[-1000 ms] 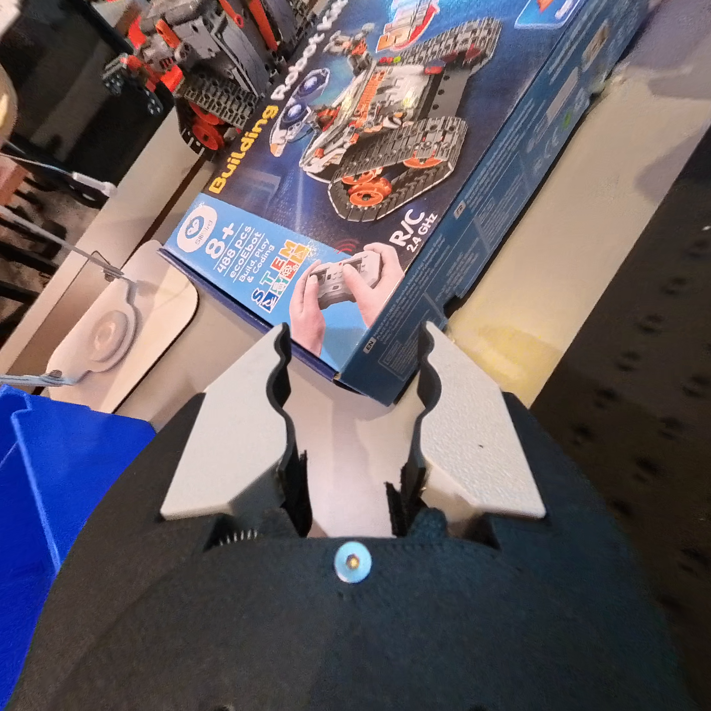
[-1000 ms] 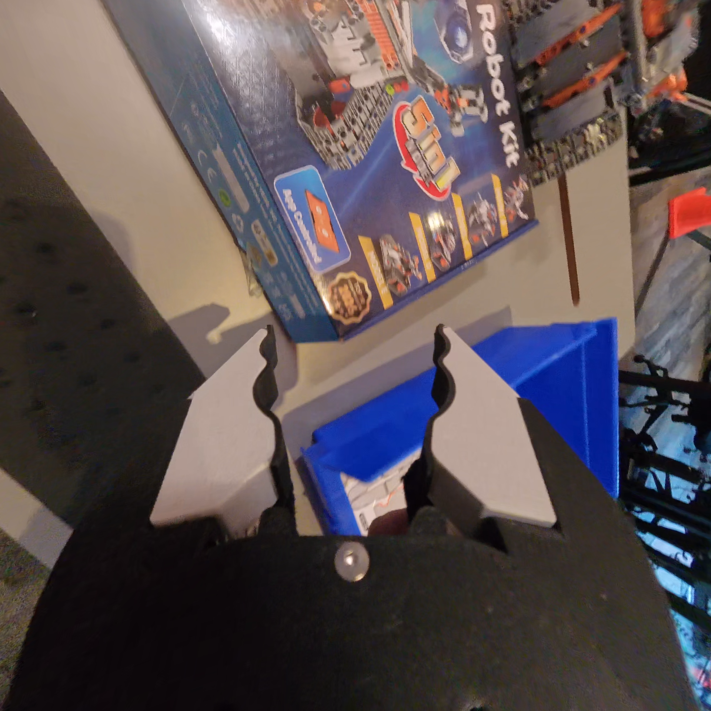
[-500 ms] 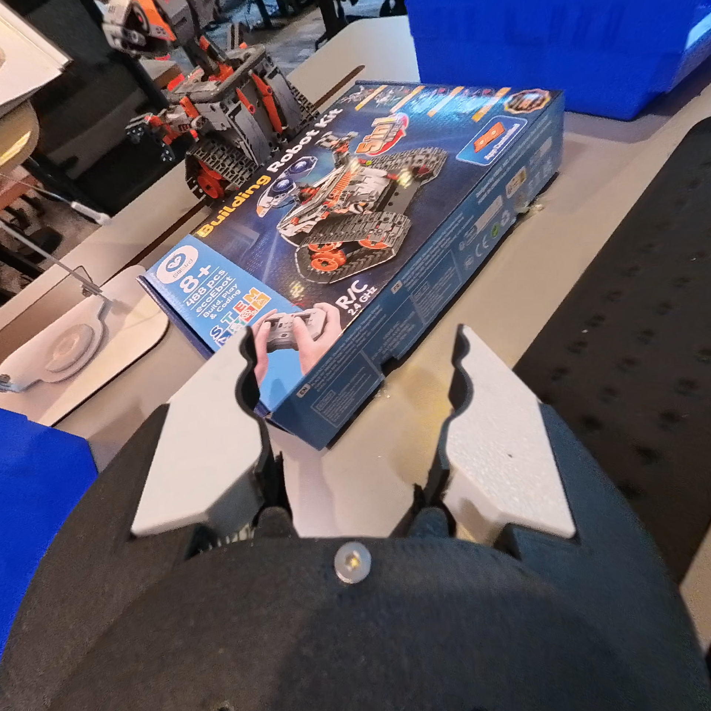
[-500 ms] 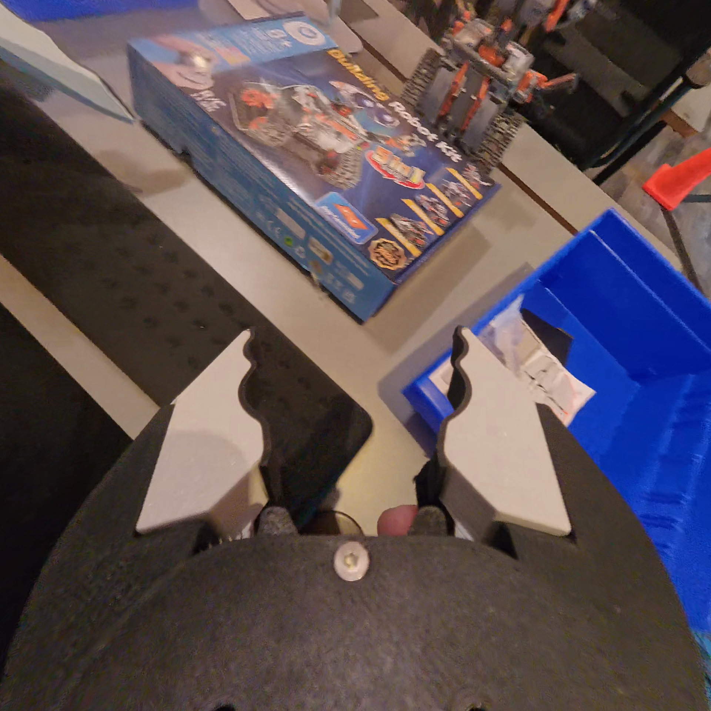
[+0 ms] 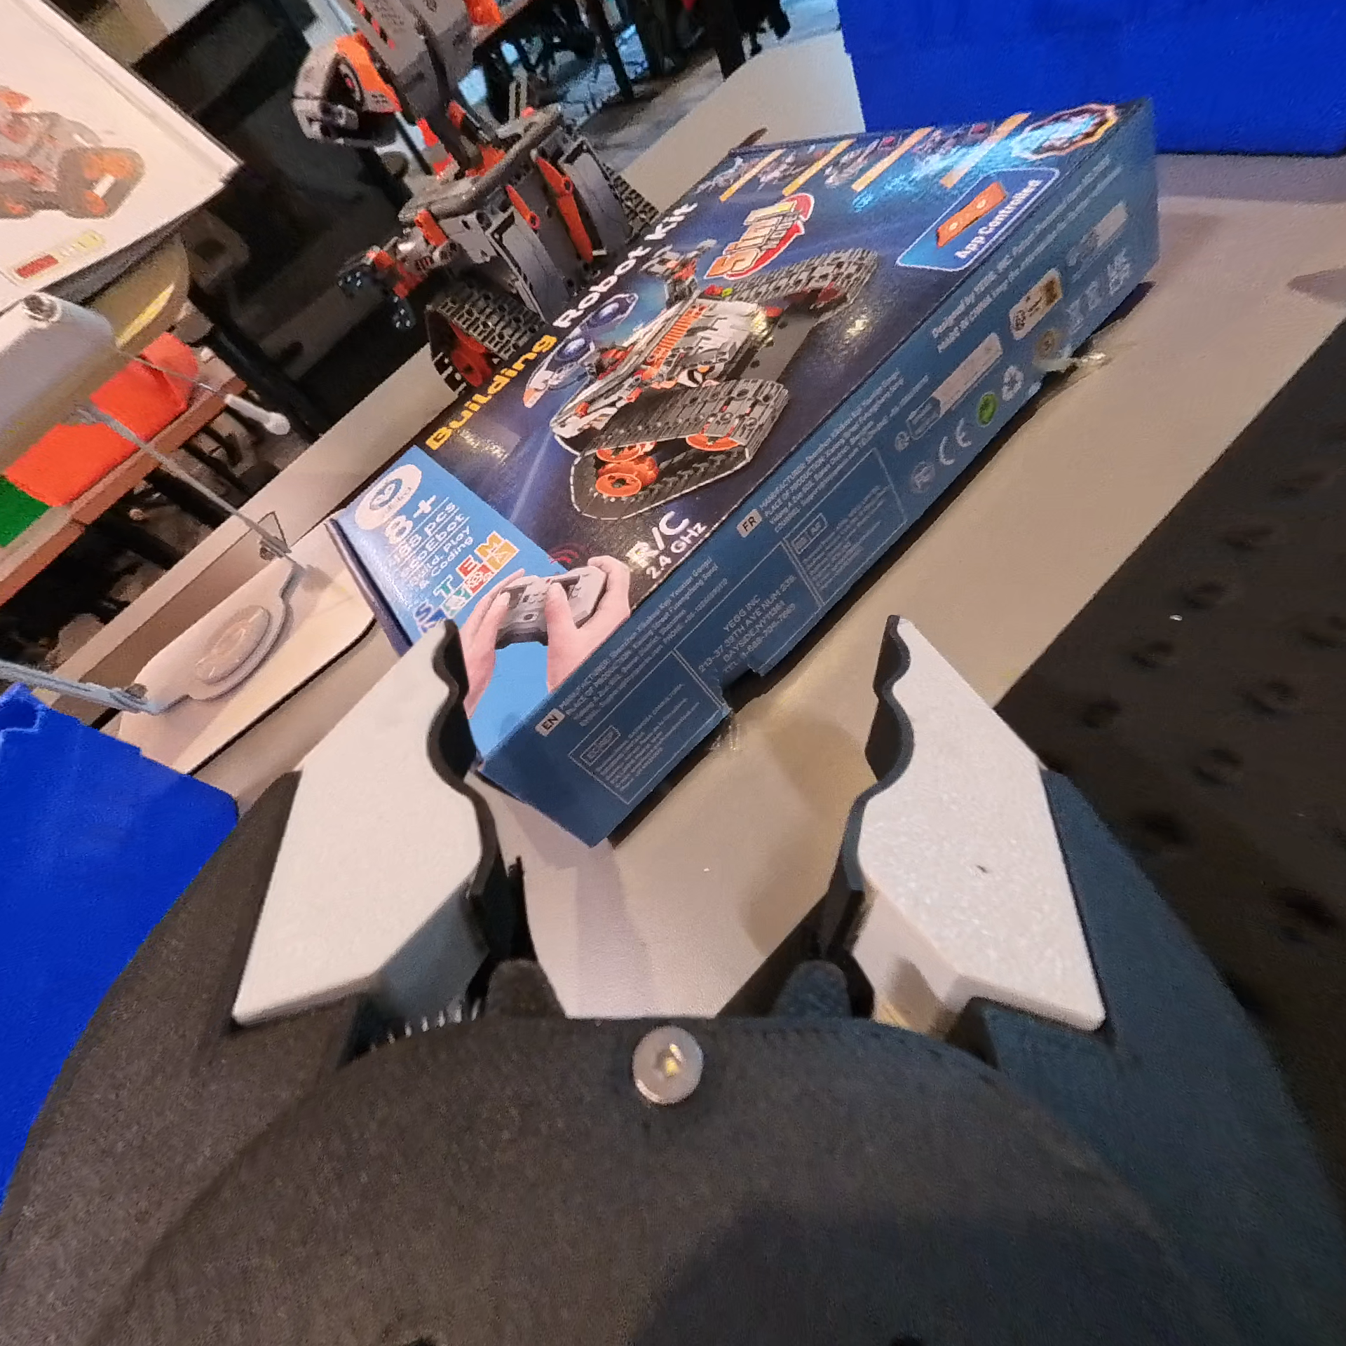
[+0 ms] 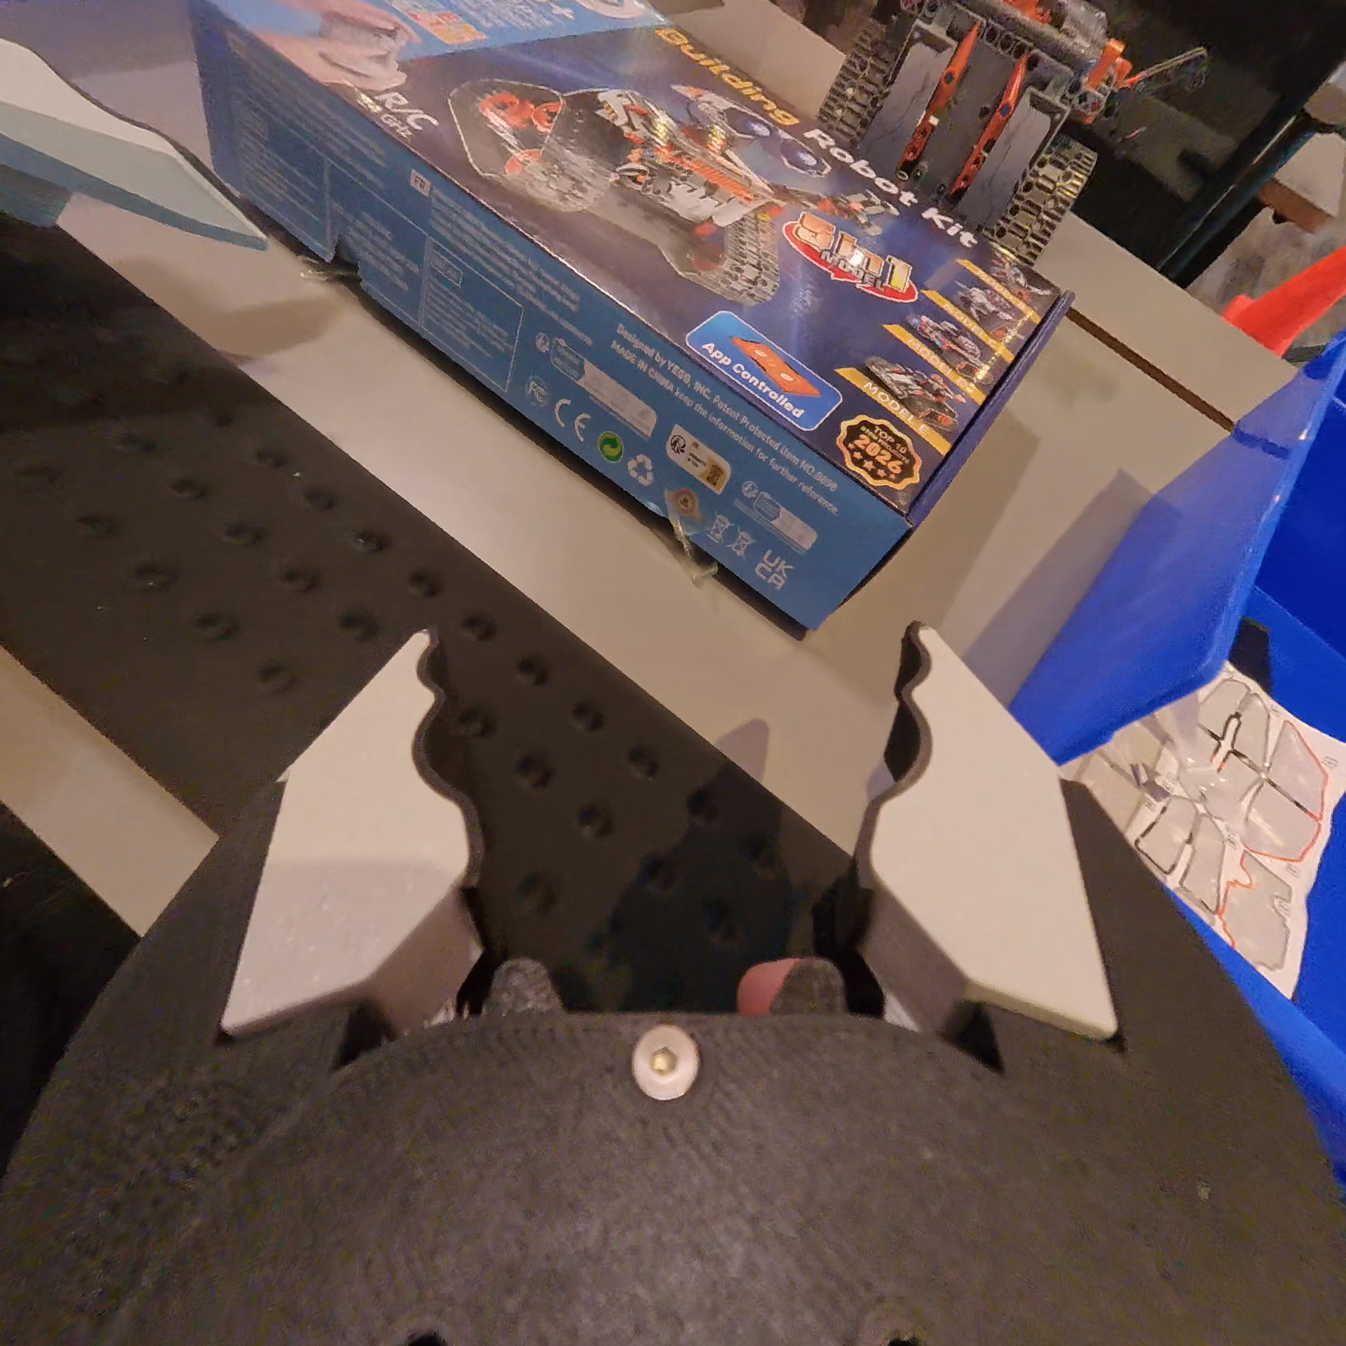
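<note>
A flat blue toy kit box [image 5: 765,408] lies on a pale table [image 5: 1092,495]. My left gripper [image 5: 666,677] is open and empty, low over the table, with the box's near corner between its fingers [image 5: 379,837] without touching. The box also shows in the right wrist view [image 6: 655,291]. My right gripper [image 6: 666,677] is open and empty, above a black perforated mat [image 6: 255,524], short of the box's other near corner. A built tracked robot model [image 5: 495,240] in grey and orange stands behind the box; it shows in the right wrist view too [image 6: 976,124].
A blue bin [image 6: 1194,619] at the right holds clear bags of parts [image 6: 1238,823]. Another blue bin [image 5: 87,874] is at the left, and a blue container [image 5: 1092,65] is behind the box. A white stand base [image 5: 240,648] sits left. The left gripper's finger [image 6: 95,175] shows far left. To reach the built tracked robot model [image 5: 495,240] in a straight line is about 30 centimetres for my left fingers, about 35 centimetres for my right.
Both grippers have tilted from looking down on the table to looking forward and low. The left one has closed in on the box's corner. Both jaws opened wider.
</note>
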{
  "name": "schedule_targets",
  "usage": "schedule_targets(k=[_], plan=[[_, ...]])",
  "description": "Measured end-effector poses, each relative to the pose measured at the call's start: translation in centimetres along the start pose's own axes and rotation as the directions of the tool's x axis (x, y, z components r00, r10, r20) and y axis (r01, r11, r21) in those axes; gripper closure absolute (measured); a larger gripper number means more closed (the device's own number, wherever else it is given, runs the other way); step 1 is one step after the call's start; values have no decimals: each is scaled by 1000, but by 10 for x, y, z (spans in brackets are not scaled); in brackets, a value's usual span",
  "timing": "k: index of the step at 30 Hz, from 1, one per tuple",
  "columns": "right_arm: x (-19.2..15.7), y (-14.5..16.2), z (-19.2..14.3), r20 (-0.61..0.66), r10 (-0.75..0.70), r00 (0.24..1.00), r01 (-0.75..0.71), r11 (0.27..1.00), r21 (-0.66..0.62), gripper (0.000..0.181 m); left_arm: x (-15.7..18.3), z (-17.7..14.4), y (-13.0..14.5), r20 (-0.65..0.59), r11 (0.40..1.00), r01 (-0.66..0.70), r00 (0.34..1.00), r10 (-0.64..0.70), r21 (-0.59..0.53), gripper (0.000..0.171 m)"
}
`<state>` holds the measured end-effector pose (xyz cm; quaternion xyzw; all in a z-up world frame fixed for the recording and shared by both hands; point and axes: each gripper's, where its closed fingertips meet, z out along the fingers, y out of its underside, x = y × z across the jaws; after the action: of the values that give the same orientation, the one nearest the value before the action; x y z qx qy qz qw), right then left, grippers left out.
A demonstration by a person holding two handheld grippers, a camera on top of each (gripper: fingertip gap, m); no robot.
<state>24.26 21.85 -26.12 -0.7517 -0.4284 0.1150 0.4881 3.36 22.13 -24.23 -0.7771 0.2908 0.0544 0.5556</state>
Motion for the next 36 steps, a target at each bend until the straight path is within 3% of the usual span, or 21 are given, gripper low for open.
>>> schedule_targets(k=[12, 14, 18, 24, 28, 36], plan=[[5, -1, 13, -3, 16, 1000, -16, 999, -41, 64, -7, 6, 4, 61, 999, -15, 998, 17, -35, 66], [0, -8, 16, 5, -5, 1000, 5, 999, -36, 56, -11, 5, 3, 79, 1000, 4, 997, -2, -23, 70], [-26, -33, 31, 111, 25, 994, -24, 1000, -5, 42, -20, 7, 5, 95, 997, 67, 993, -63, -32, 62], [-28, -25, 52, 28, -41, 999, 44, 992, -117, 39, -23, 7, 6, 109, 996, 82, 991, -78, -33, 67], [-31, -23, 55, 66, 13, 998, -3, 988, -152, 26, -26, 14, 18, 123, 988, 109, 988, -95, -111, 69], [-42, -25, 69, 58, 71, 996, -57, 973, -224, 29, -32, 15, 22, 140, 978, 165, 979, -146, -130, 64]])
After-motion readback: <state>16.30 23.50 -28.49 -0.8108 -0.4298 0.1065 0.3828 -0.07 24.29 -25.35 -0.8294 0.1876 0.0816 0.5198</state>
